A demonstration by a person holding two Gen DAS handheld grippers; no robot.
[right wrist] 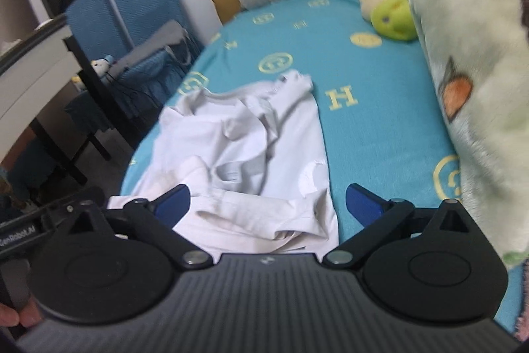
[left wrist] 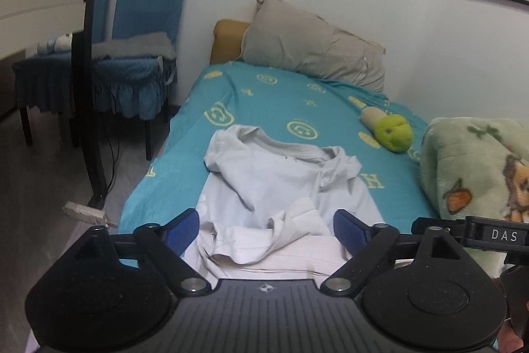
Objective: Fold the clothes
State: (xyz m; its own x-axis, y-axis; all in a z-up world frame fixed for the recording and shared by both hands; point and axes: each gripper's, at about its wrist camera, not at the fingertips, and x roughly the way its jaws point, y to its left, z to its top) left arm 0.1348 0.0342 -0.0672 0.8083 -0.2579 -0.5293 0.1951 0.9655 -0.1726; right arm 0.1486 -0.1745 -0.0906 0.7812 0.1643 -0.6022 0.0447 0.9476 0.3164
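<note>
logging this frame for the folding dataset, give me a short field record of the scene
surface: bed with teal patterned sheet
garment: white shirt, crumpled, partly folded, lying flat on the sheet
left gripper: open, above the shirt's near edge, holding nothing
right gripper: open, above the shirt's near edge, holding nothing
also on bed: grey pillow, green plush toy, fleece blanket
beside bed: blue chair

One white shirt, one grey pillow, one green plush toy, two blue chairs, one fleece blanket
</note>
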